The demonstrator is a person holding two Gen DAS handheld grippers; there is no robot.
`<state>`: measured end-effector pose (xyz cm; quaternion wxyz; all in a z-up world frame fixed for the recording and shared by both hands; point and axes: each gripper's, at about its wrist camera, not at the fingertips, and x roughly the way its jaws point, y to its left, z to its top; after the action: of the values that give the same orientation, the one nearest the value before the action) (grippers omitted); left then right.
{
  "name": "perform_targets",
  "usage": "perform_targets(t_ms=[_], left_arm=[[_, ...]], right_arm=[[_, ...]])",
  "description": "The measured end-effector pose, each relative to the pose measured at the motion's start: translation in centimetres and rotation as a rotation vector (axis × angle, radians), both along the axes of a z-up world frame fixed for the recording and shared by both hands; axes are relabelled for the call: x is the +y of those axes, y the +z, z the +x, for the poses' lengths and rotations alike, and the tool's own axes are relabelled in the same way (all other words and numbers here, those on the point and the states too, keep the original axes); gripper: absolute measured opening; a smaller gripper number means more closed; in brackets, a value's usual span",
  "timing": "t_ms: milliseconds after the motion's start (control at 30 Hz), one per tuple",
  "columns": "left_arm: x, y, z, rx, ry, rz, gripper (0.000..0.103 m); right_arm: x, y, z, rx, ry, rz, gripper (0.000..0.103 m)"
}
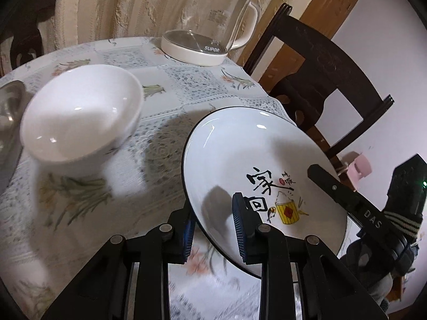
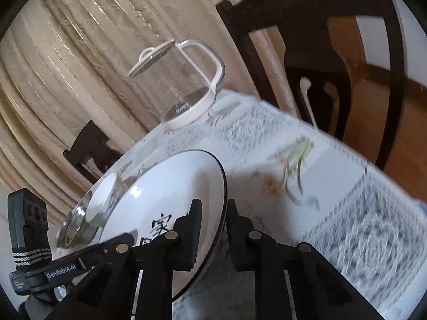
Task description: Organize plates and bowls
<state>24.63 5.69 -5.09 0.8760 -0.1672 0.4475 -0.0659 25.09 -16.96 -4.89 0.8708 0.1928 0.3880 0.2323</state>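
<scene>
Two hand-held grippers, the left (image 1: pixel 213 229) and the right (image 2: pixel 213 229), each clamp opposite rims of one printed plate (image 1: pixel 256 160) held tilted above the desk (image 1: pixel 165 93). Beyond the left one, further left, sit one white bowl (image 1: pixel 80 114) and one steel bowl (image 1: pixel 8 106). One glass kettle (image 1: pixel 210 24) stands farthest ahead.

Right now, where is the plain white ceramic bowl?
In the left wrist view the white ceramic bowl sits left of centre on the floral tablecloth, between a steel dish at the left edge and the black-rimmed printed plate.
</scene>
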Motion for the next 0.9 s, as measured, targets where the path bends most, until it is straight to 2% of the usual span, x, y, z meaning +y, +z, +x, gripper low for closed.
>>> perform_targets(t_ms=[100, 333, 900], left_arm=[[0.4, 0.7, -1.5, -0.022, 0.003, 0.011, 0.027], [1.3, 1.7, -5.3, -0.04, 0.024, 0.013, 0.027], [8.5, 3.9, -15.8, -0.08, 0.173, -0.015, 0.027]], right_arm=[[-0.1, 0.0, -2.0, 0.012, 0.018, 0.031, 0.019], [0.9, 1.3, -5.2, -0.025, 0.033, 0.024, 0.019], [8.5, 2.4, -11.5, -0.055, 0.191, 0.004, 0.02]])
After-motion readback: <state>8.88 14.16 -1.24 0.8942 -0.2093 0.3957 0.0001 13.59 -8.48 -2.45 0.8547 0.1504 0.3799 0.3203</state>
